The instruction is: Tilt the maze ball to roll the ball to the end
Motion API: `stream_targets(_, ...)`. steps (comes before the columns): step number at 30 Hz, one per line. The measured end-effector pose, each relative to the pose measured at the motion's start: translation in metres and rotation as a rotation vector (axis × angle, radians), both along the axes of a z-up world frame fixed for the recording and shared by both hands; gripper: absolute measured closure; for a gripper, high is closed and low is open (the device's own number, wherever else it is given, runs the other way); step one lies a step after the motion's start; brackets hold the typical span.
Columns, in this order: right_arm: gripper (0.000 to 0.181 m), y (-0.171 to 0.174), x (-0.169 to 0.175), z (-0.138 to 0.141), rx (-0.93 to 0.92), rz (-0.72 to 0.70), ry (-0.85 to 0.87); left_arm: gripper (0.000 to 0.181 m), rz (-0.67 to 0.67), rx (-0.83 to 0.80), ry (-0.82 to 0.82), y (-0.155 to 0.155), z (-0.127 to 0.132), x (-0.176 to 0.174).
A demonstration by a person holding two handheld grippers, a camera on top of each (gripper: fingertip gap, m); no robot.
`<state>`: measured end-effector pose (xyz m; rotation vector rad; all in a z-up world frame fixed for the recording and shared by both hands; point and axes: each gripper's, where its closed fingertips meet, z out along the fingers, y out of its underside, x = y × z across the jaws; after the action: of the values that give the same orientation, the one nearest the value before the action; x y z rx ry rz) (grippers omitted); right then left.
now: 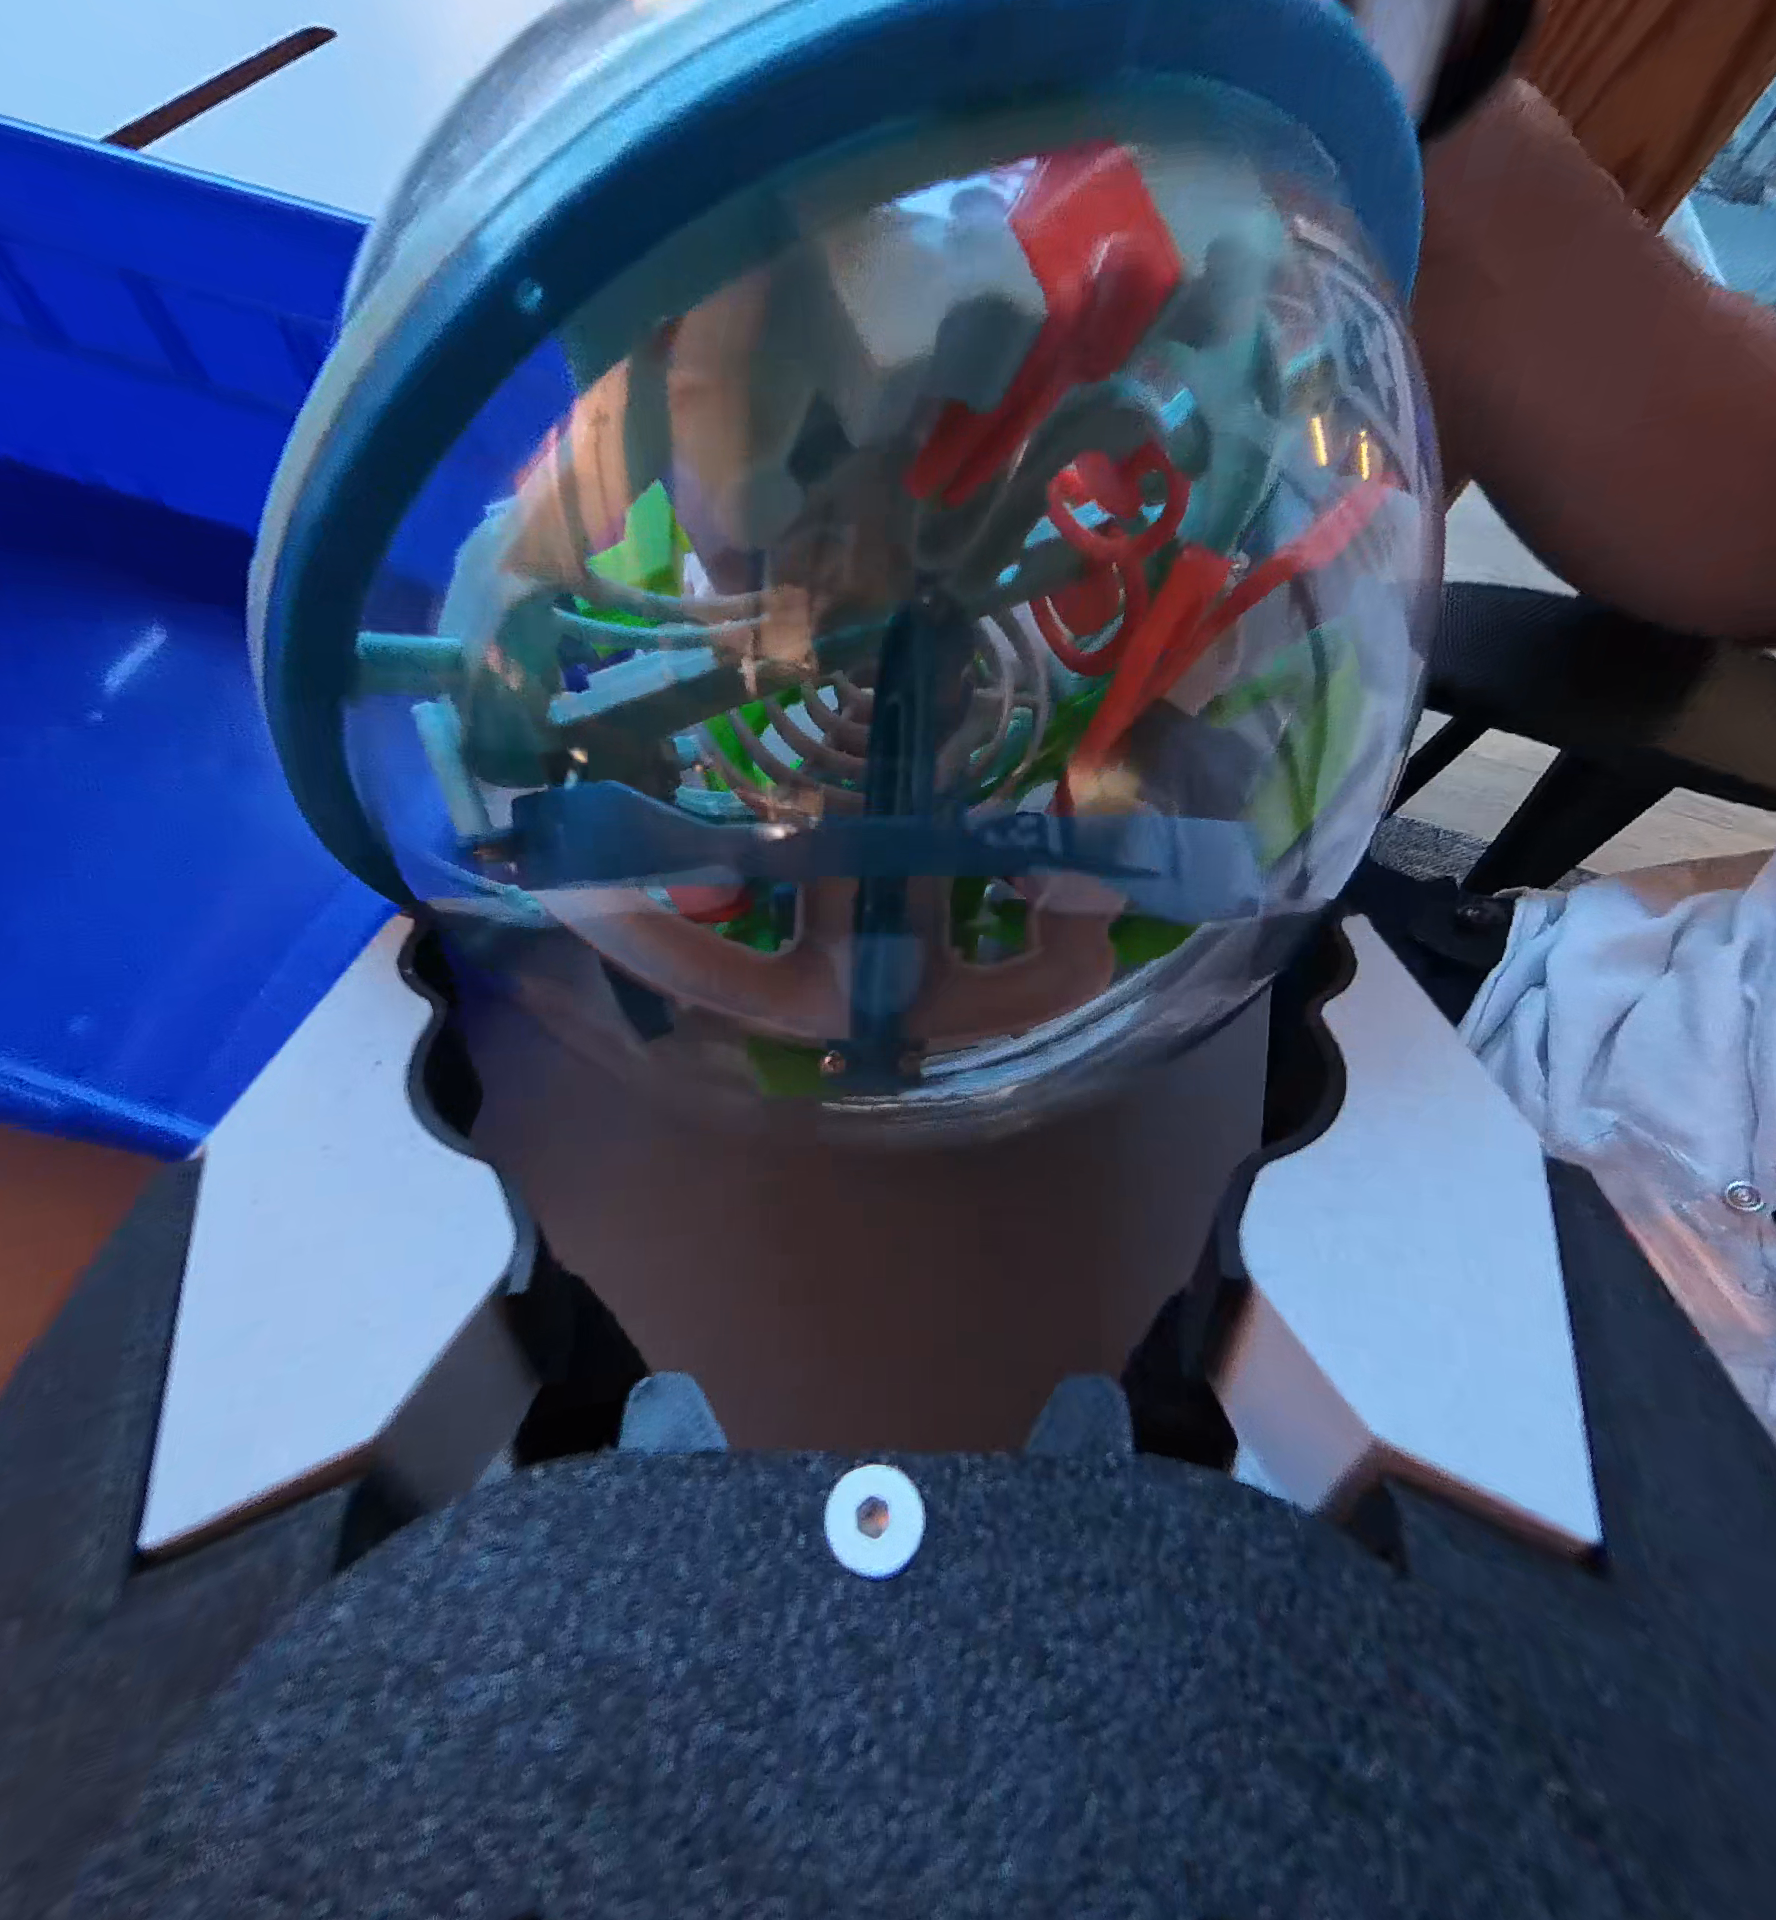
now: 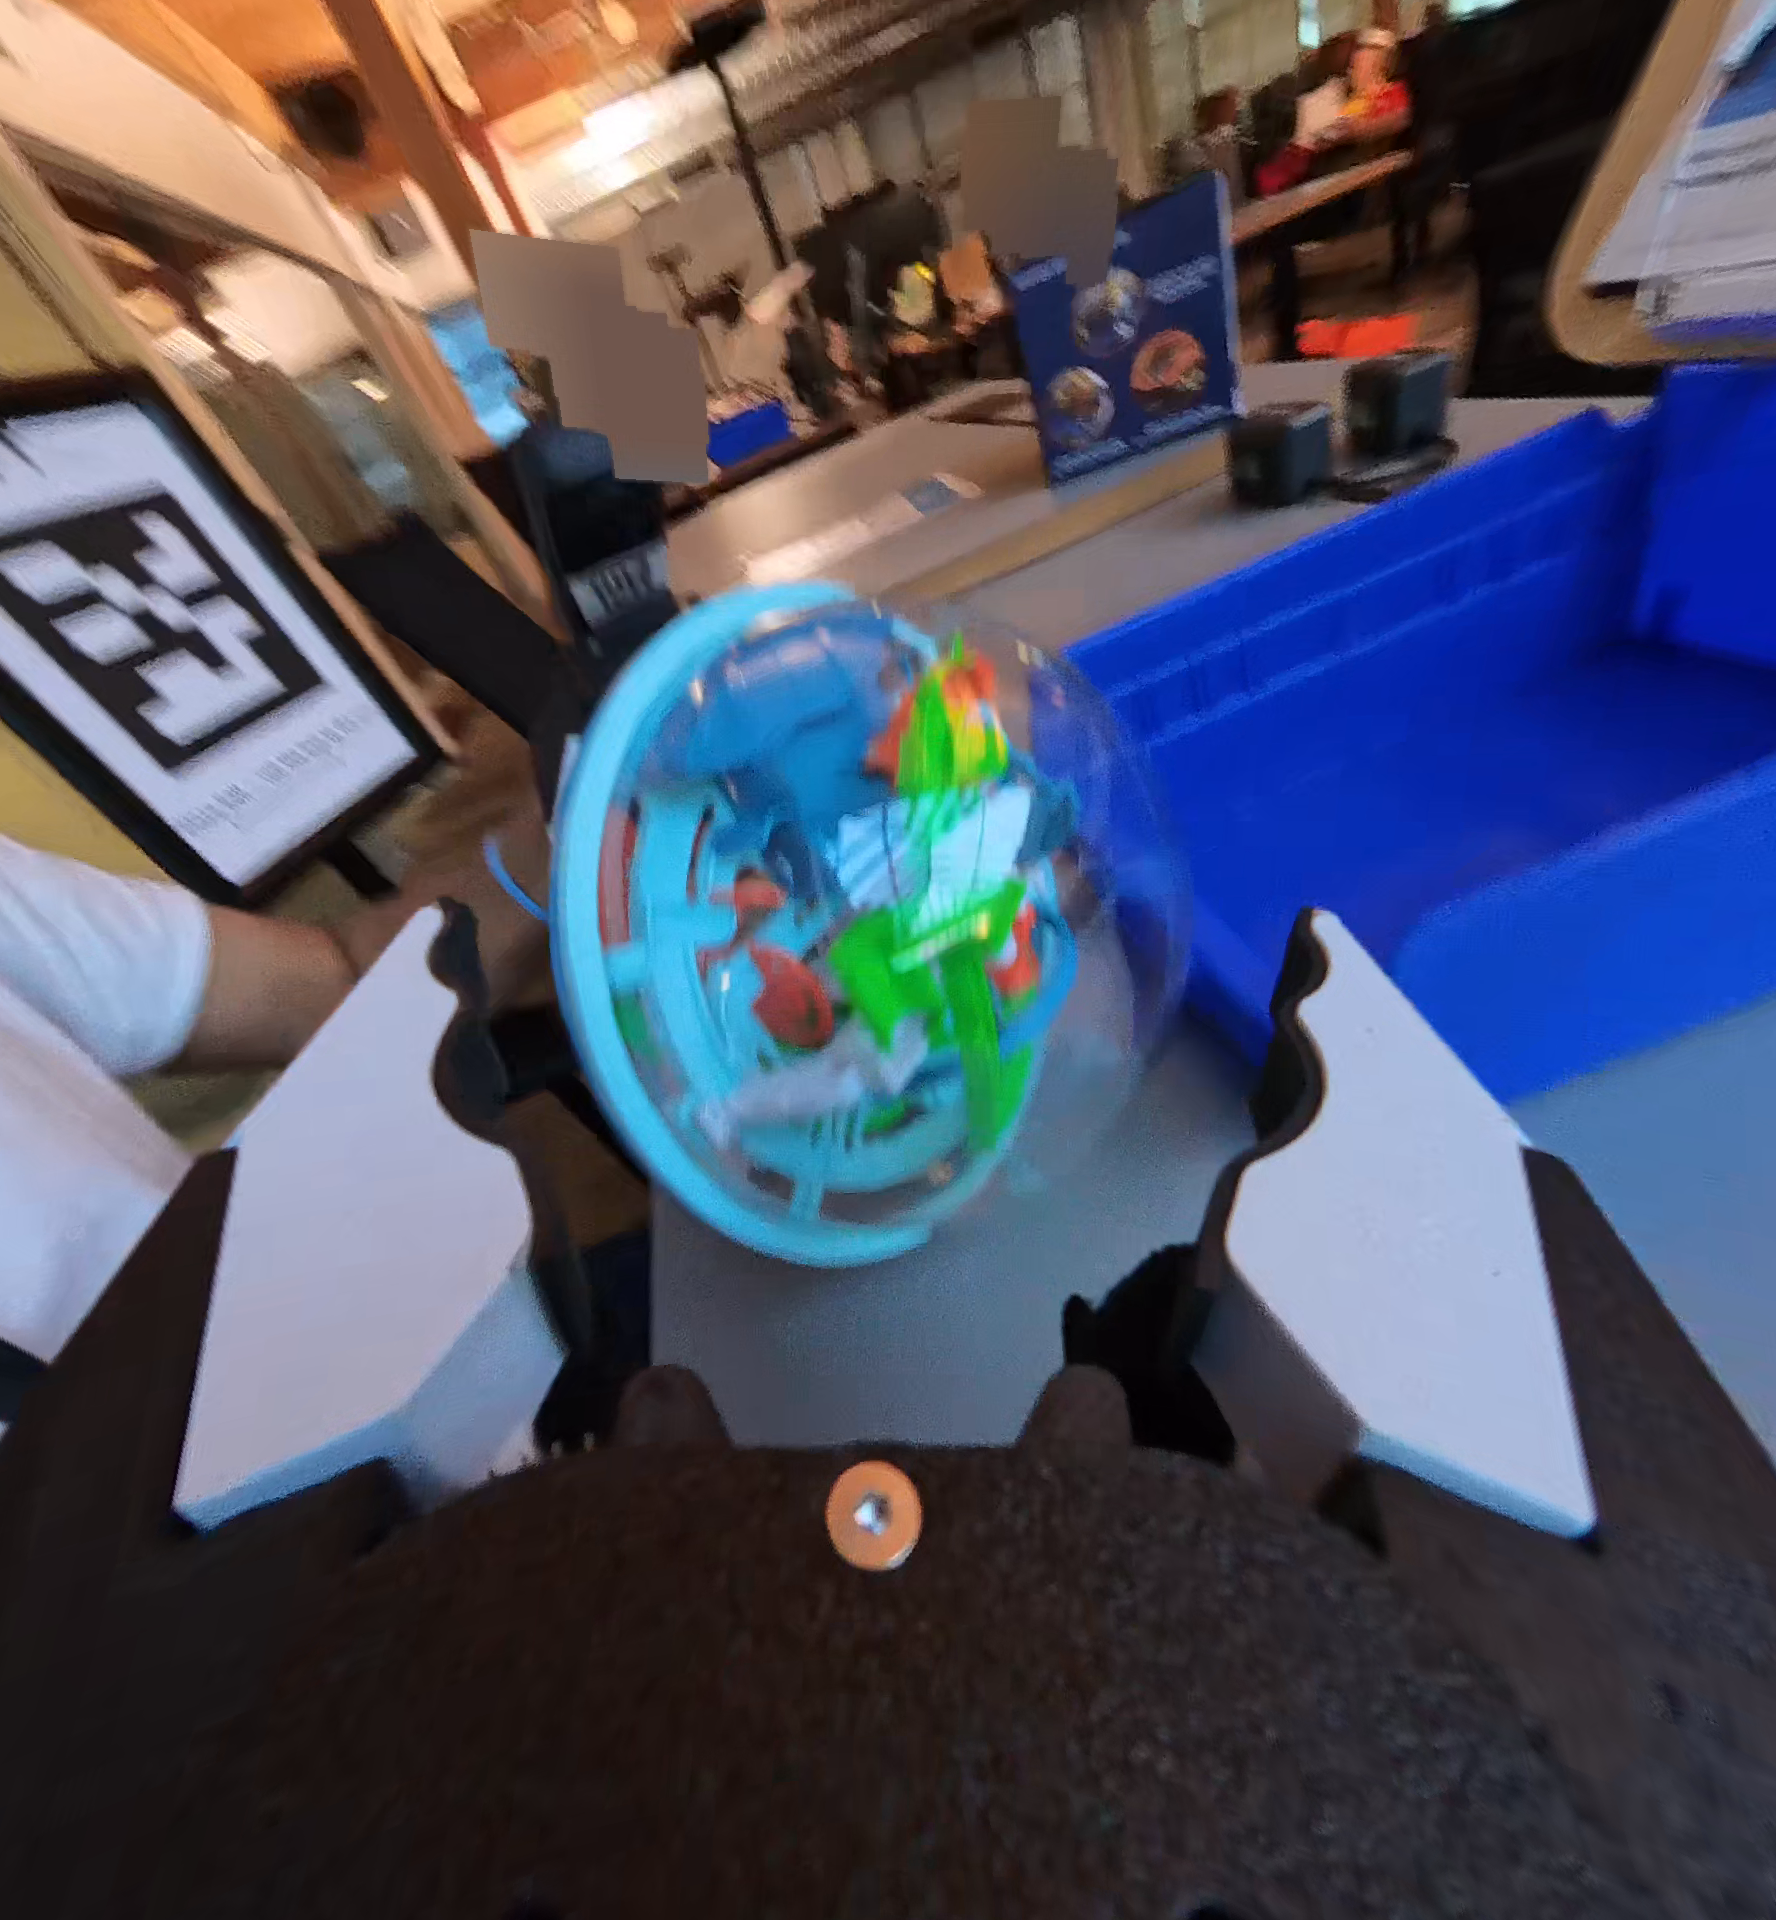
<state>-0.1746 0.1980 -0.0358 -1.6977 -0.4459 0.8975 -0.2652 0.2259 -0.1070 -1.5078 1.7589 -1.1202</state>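
The maze ball (image 1: 863, 582) is a clear sphere with a blue ring and red, green and grey tracks inside. It fills the left wrist view. My left gripper (image 1: 868, 966) is shut on it, with a fingertip against each side of its lower half, and holds it tilted. In the right wrist view the maze ball (image 2: 842, 935) hangs just above the grey table (image 2: 1642, 1195). The left gripper's black fingers (image 2: 541, 665) are on its far left side. My right gripper (image 2: 879, 966) is open and empty, just short of the sphere. I cannot make out the small ball inside.
A blue plastic bin (image 2: 1486, 779) stands right of the maze ball and shows in the left wrist view (image 1: 84, 623) at the left. A person's arm (image 1: 1590, 416) and grey cloth (image 1: 1642, 1039) are at the right. A framed black-and-white marker (image 2: 136, 644) stands at the left.
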Motion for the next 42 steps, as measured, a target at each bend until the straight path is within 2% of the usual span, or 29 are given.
stream_targets(2, 0.035, -0.018, -0.002, -0.021, 0.003, -0.035, -0.108, 0.028, 0.022, -0.037, -0.010, 0.000, 0.001, 0.003)
stream_targets(5, 0.030, -0.026, -0.016, -0.043, 0.052, -0.058, -0.218, 0.029, 0.053, -0.093, -0.029, 0.000, 0.004, 0.008)
stream_targets(8, 0.030, -0.013, -0.028, -0.052, 0.114, -0.080, -0.321, 0.026, 0.074, -0.162, -0.021, -0.006, 0.005, 0.012)
stream_targets(9, 0.028, -0.007, -0.028, -0.054, 0.116, -0.097, -0.352, 0.030, 0.080, -0.174, -0.023, -0.009, 0.005, 0.013)
stream_targets(12, 0.027, -0.002, -0.025, -0.057, 0.120, -0.088, -0.402, 0.031, 0.098, -0.134, -0.005, -0.015, 0.003, 0.014)
stream_targets(18, 0.028, -0.008, -0.016, -0.062, 0.037, 0.009, -0.314, 0.043, 0.049, -0.099, -0.046, -0.013, 0.008, 0.008)
stream_targets(22, 0.029, -0.005, -0.018, -0.060, 0.027, 0.044, -0.325, 0.020, 0.037, -0.068, -0.073, -0.001, 0.011, 0.008)
stream_targets(25, 0.029, -0.003, -0.021, -0.056, 0.020, 0.092, -0.332, 0.022, -0.005, -0.078, -0.092, -0.005, 0.012, 0.015)
stream_targets(29, 0.029, 0.001, -0.020, -0.045, -0.031, 0.153, -0.308, 0.025, -0.006, -0.089, -0.036, -0.012, -0.005, 0.020)
stream_targets(37, 0.030, 0.002, -0.017, -0.031, -0.068, 0.179, -0.277, 0.028, 0.008, -0.256, 0.012, -0.028, -0.024, 0.022)
stream_targets(40, 0.036, 0.006, -0.011, -0.025, -0.066, 0.164, -0.218, 0.033, -0.018, -0.231, 0.058, -0.029, -0.033, 0.016)
stream_targets(42, 0.041, 0.009, -0.006, -0.023, -0.068, 0.152, -0.180, 0.025, -0.080, -0.128, 0.104, -0.028, -0.037, 0.006)
